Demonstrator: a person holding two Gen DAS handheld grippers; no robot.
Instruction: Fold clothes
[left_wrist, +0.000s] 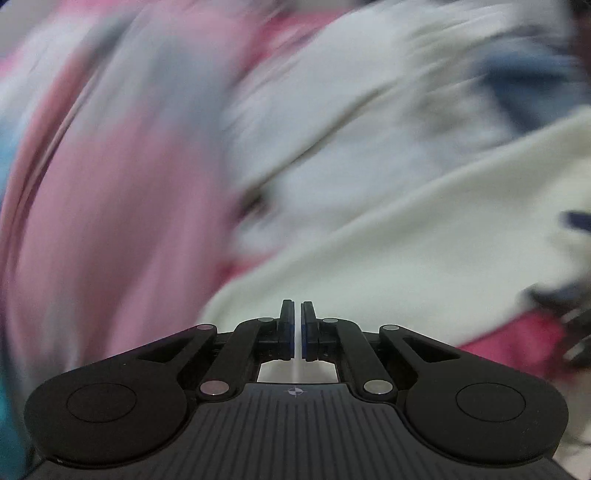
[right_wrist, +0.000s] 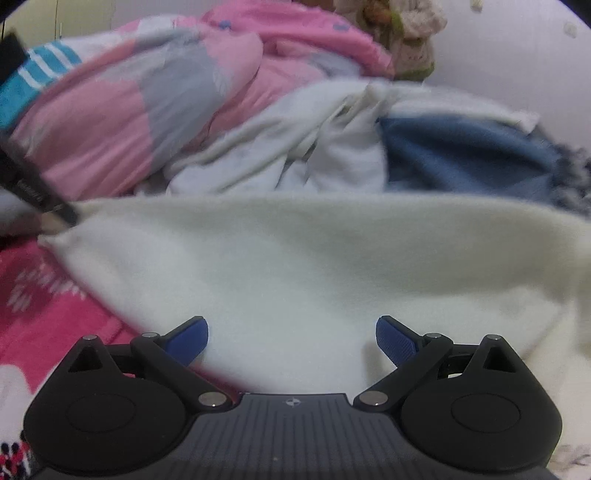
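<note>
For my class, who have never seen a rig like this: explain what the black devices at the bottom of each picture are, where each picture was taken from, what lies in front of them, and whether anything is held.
No robot is here. A person holds one set of black tongs in each hand, and a small camera on each looks forward along its two fingers. The blurred picture comes from the left tongs; their blue pads are nearly closed, and whether cloth is pinched between them cannot be told. The sharper picture comes from the right tongs, which stand wide open and hold nothing. Just beyond them lies a cream fleece garment on a pink patterned cover. Behind is a pile of laundry: a pink and grey garment, a white garment and a blue garment.
</note>
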